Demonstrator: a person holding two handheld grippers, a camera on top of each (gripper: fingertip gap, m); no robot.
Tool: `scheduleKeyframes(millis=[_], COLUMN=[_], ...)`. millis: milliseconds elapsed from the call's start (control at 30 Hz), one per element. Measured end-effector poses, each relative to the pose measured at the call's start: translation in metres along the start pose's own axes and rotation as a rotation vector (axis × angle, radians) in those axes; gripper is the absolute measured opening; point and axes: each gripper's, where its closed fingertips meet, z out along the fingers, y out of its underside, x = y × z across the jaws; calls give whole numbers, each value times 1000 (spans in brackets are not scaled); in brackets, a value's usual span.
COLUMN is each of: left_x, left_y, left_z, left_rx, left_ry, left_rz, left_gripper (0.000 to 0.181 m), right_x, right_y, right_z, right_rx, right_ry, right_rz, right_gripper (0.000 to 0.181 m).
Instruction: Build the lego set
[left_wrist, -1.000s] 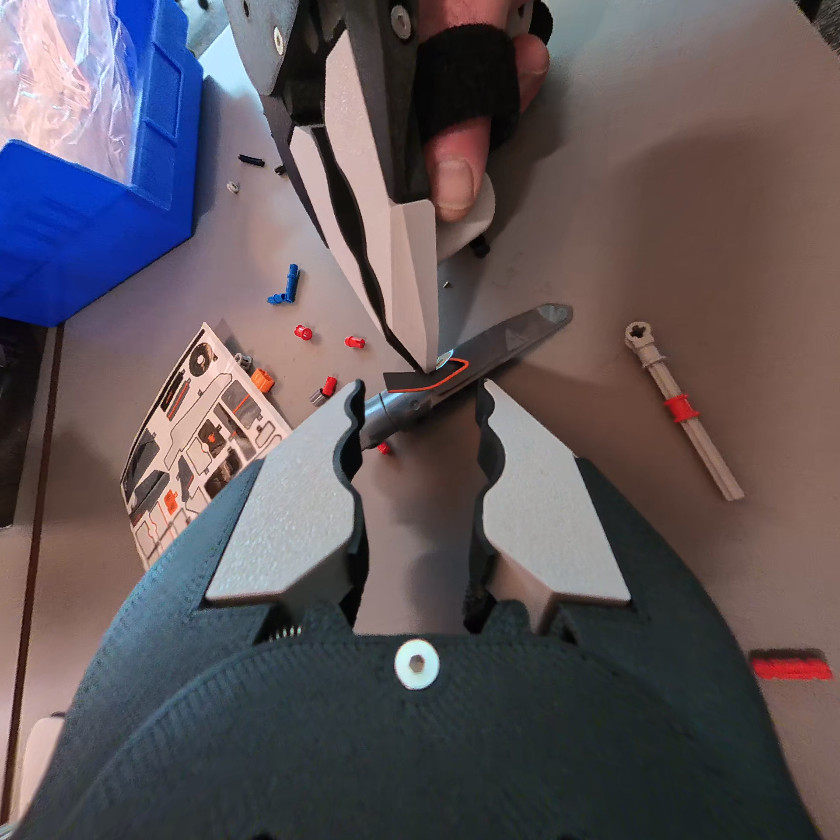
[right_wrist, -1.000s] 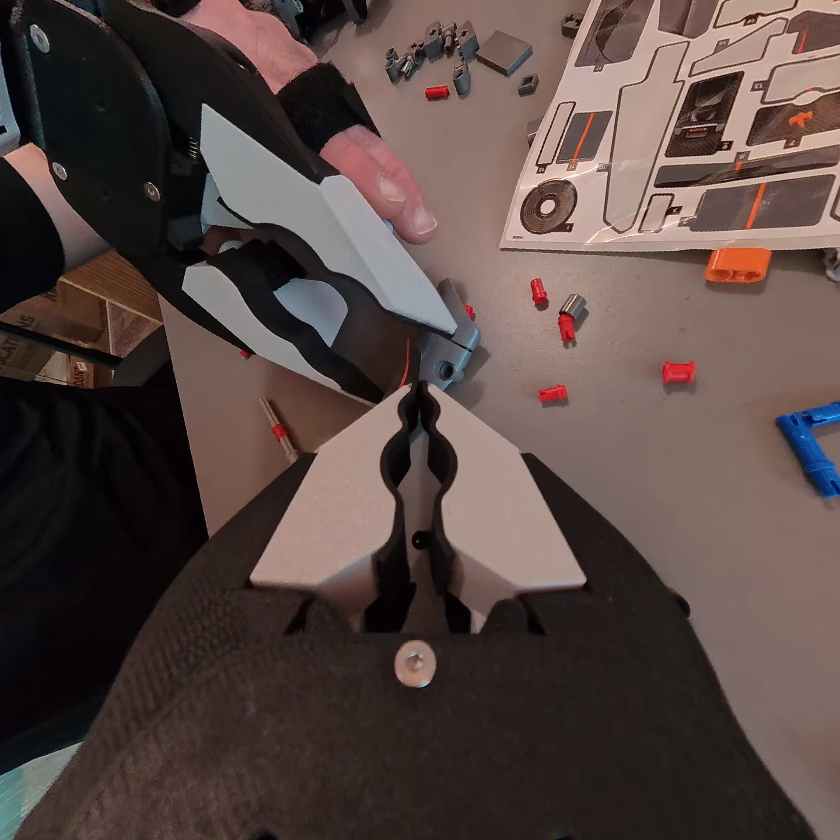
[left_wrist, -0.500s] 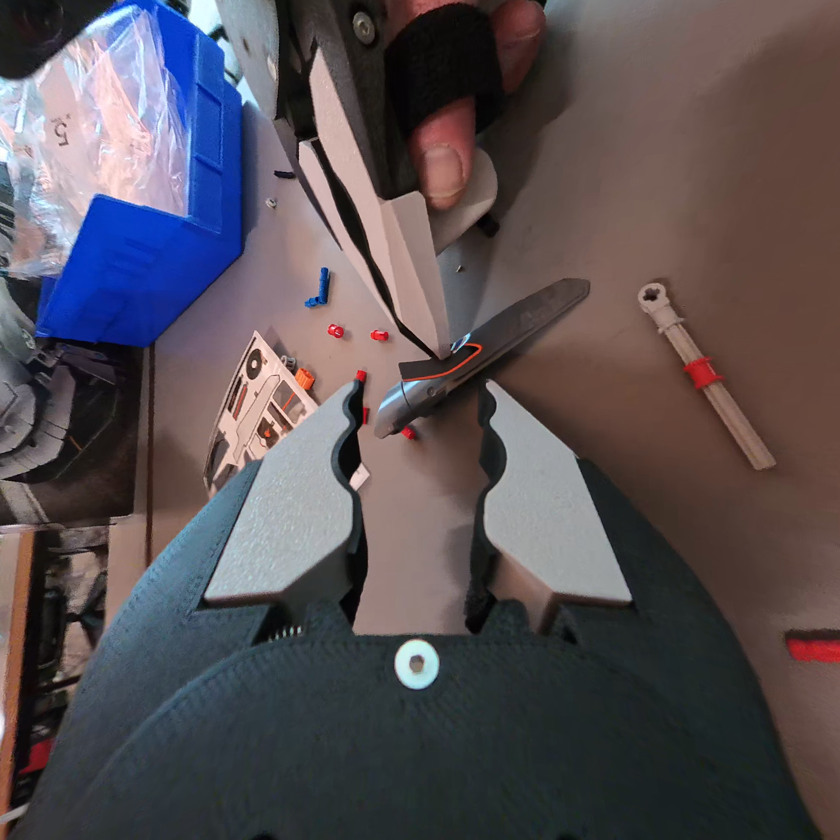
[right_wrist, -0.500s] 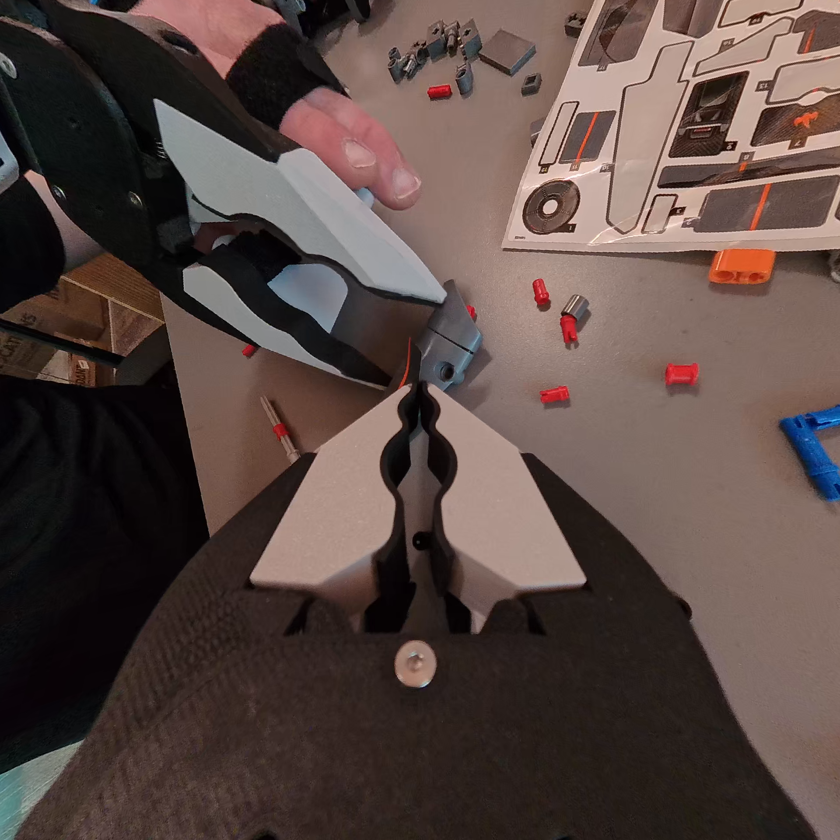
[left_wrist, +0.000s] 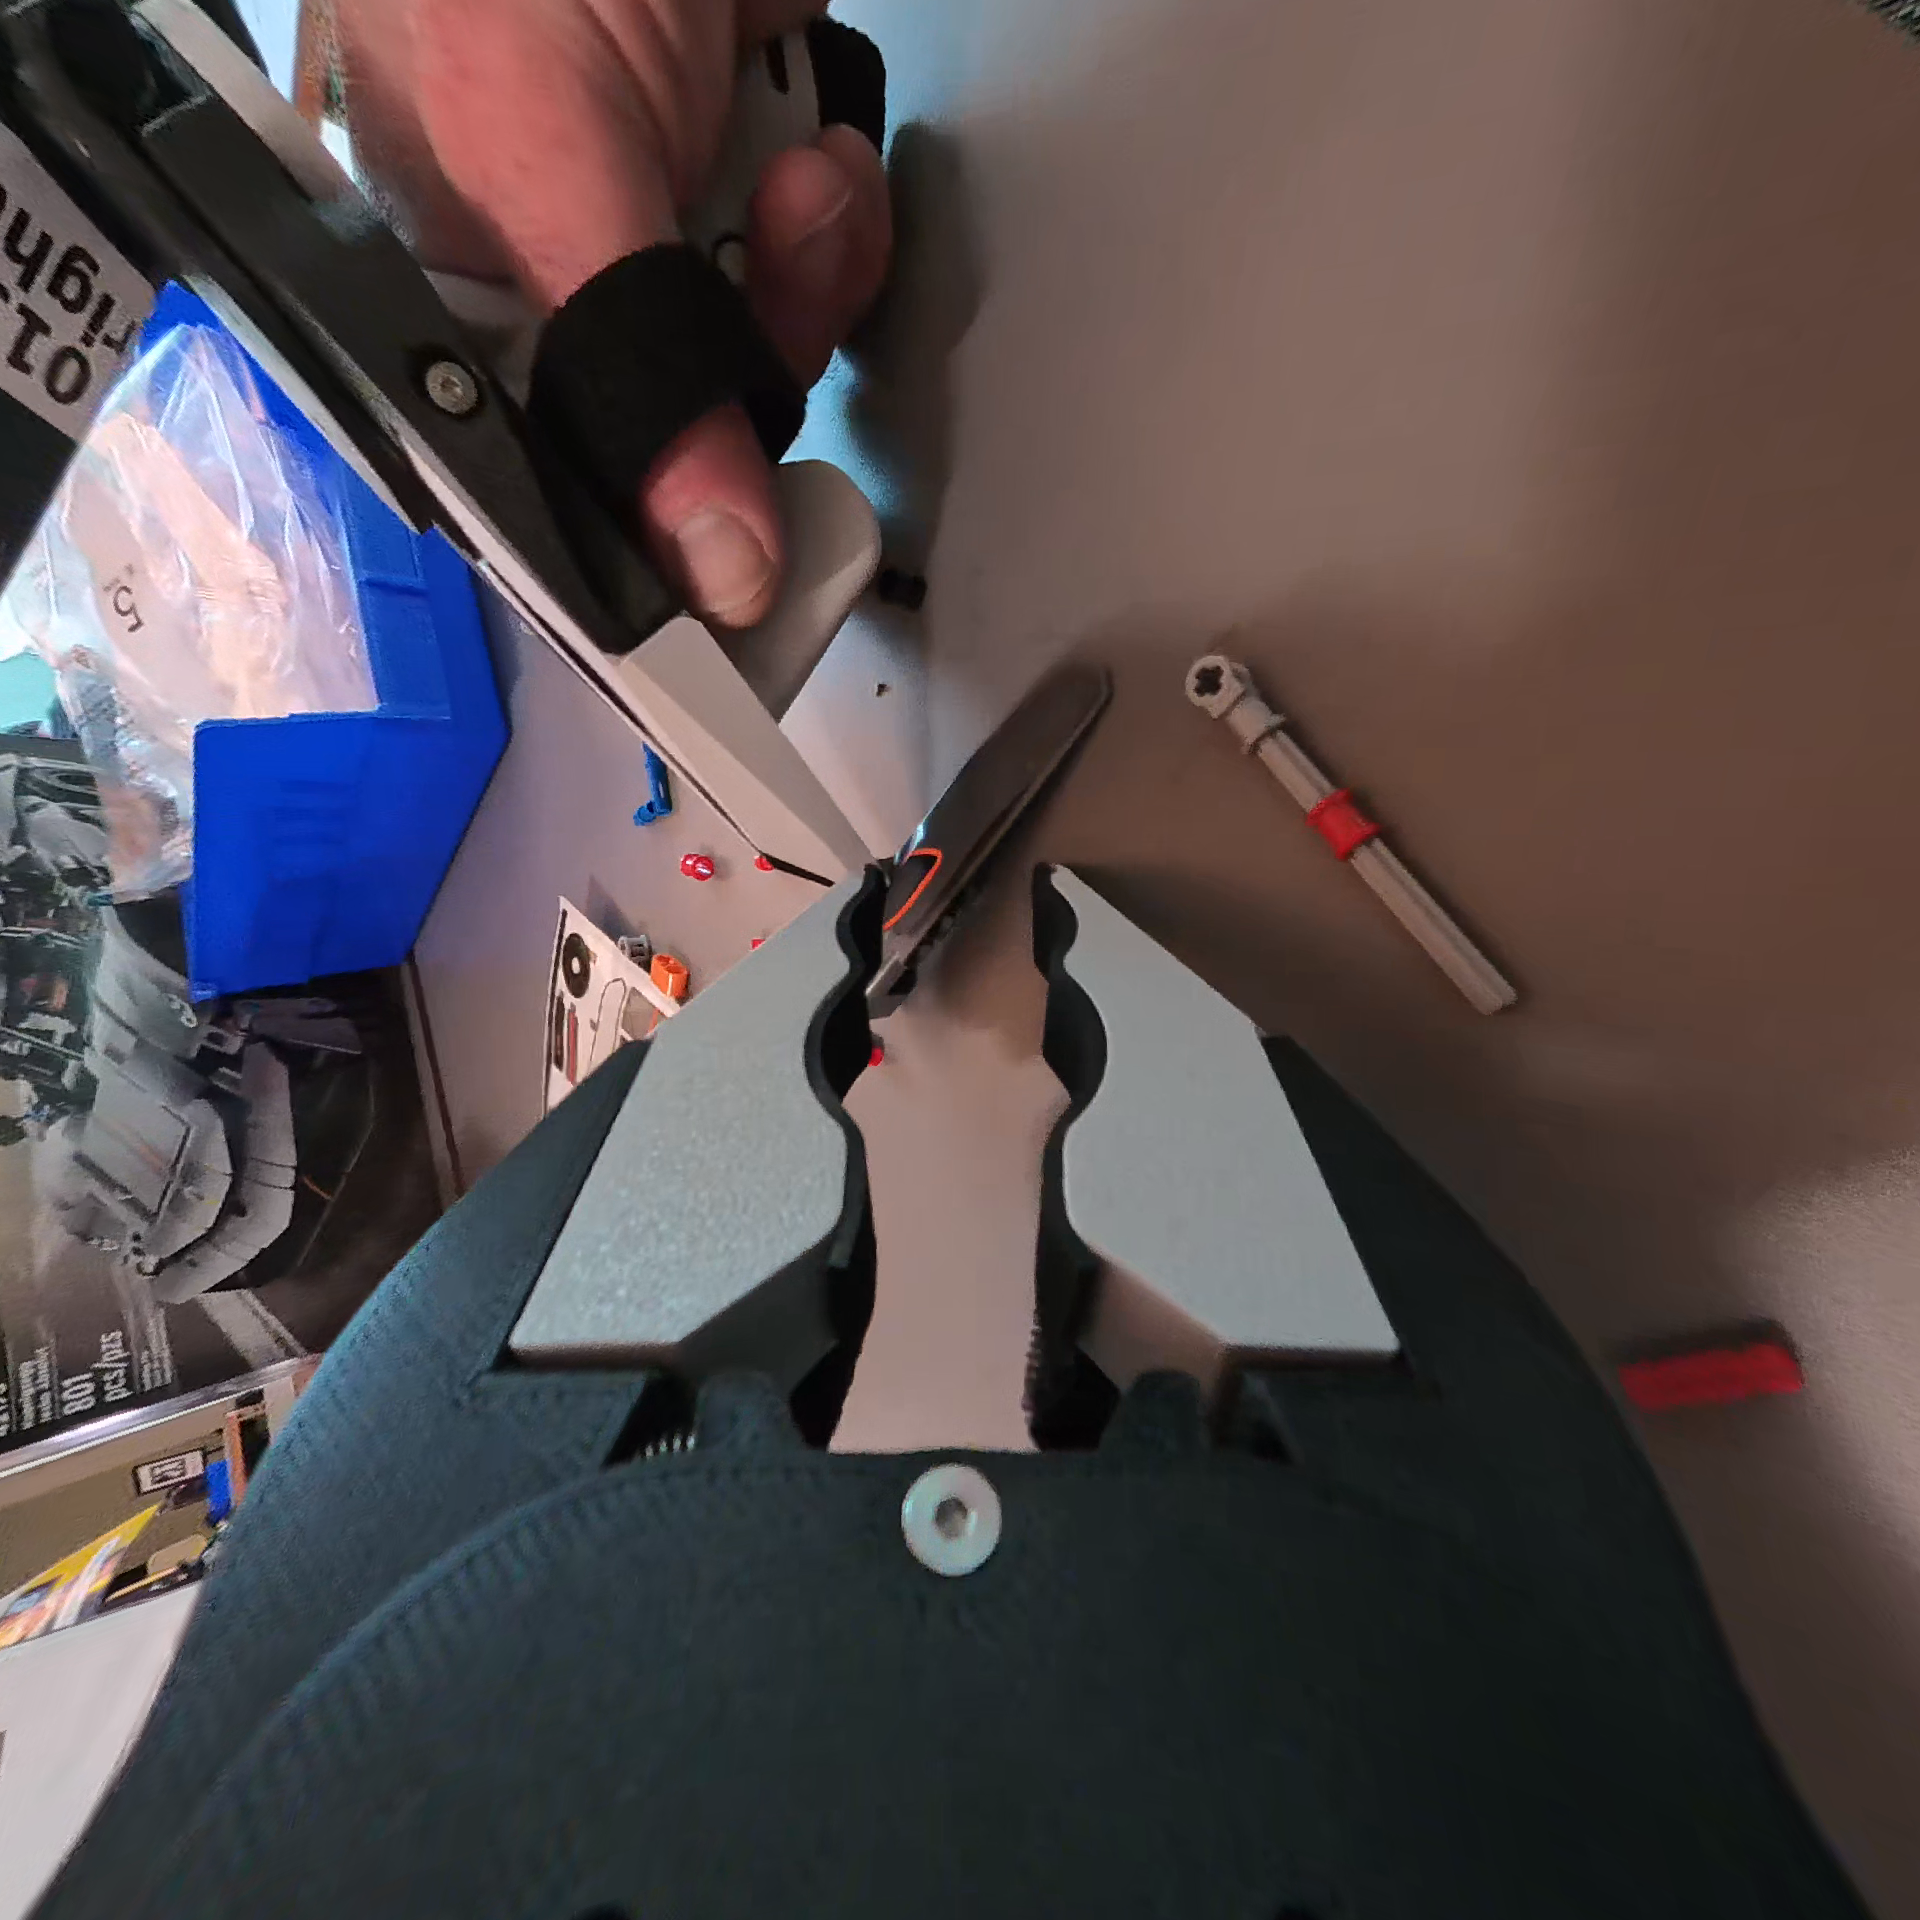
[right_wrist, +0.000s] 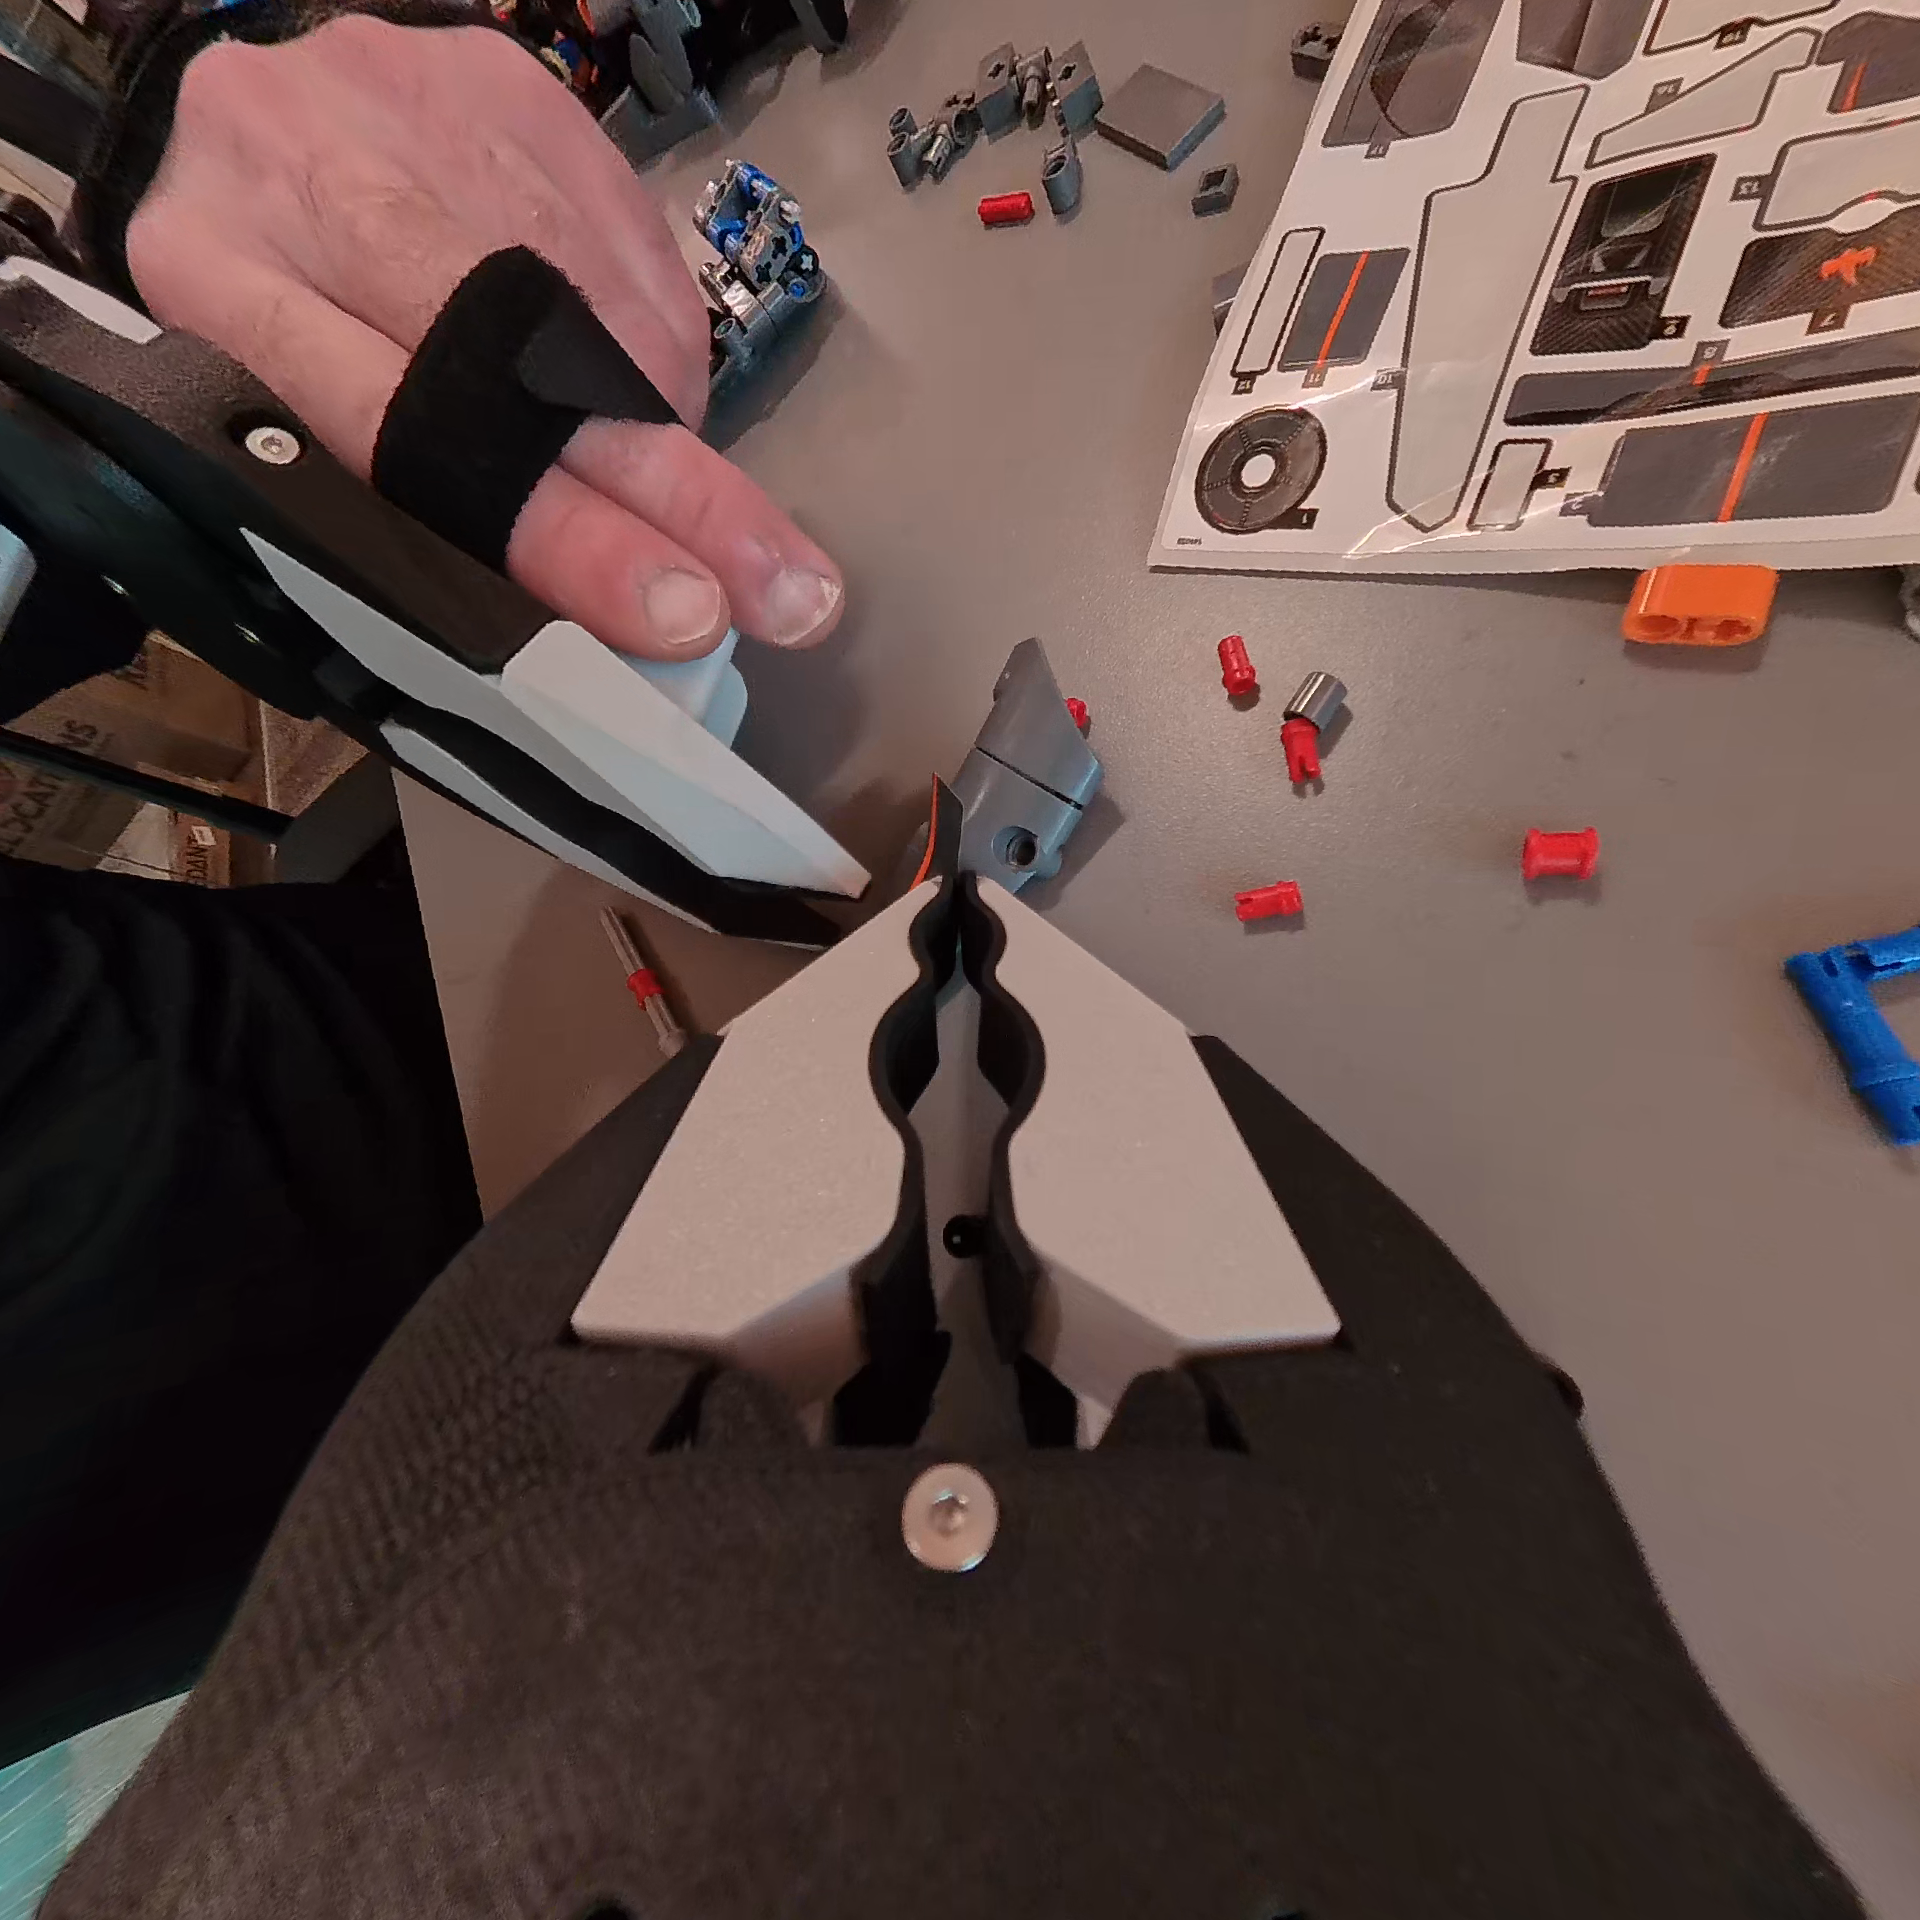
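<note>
Pinching the sticker (right_wrist: 940, 821) | right gripper (right_wrist: 958, 896) was closed on its edge, likely to lay it on the grey panel (right_wrist: 1029, 769) lying on the table (right_wrist: 1351, 1143) | left gripper (left_wrist: 961, 883) was open beside the panel, holding nothing

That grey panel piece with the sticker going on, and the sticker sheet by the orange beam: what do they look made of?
The grey panel looks like moulded hard plastic: smooth satin face, crisp edges, a round pin hole. The sticker sheet looks like glossy printed film on white backing paper, with glare and slight wrinkles near its lower edge. The orange beam looks like the same plastic.
</note>
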Motion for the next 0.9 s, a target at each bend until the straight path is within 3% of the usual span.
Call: scheduleKeyframes(millis=[233, 900], left_x=[-1, -3], left_y=[7, 10], left_z=[7, 10], left_rx=[-83, -119], left_ry=[-40, -69], left_rz=[81, 97], left_gripper=[8, 6], right_x=[0, 1], right_y=[0, -3], right_z=[0, -2], right_rx=[-3, 31], right_ry=[-5, 32], right_rz=[3, -30], right_gripper=[0, 0])
